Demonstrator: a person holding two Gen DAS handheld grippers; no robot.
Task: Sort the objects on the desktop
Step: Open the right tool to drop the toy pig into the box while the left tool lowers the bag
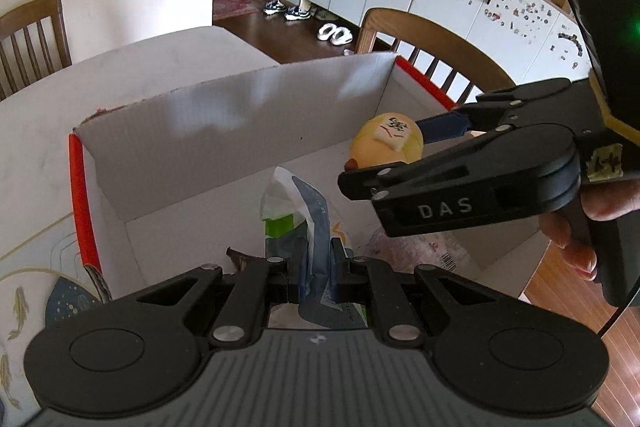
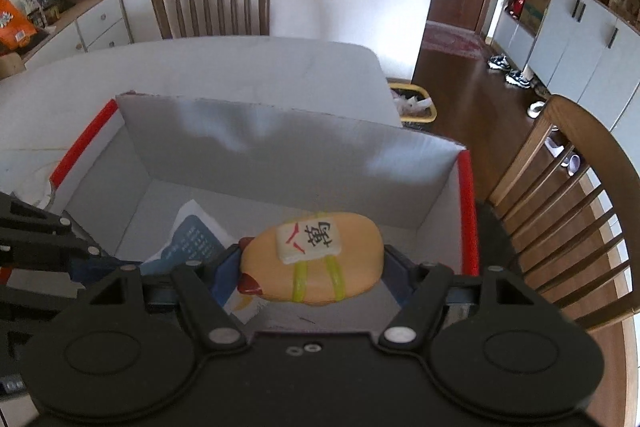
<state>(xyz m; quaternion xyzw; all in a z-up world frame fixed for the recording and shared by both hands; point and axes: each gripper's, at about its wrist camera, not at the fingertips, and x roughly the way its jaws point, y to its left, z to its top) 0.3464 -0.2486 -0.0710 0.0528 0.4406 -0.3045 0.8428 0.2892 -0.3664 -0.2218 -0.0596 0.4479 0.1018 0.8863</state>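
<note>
Both grippers hang over an open white box with red-edged side walls, set on the bench near its edge by a chair. The right gripper has its jaws clamped on a yellow-orange toy bearing a white tile with a black character. The left gripper pinches a blue-and-white packet, with open floor beside a pale bag.

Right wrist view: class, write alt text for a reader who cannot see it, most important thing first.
The right hand-held gripper holds a yellow squishy toy with a mahjong-tile top over an open white box with red edges. A blue-and-white packet lies in the box, with the left hand-held gripper at the left edge. Behind are a white table and wooden chairs.
</note>
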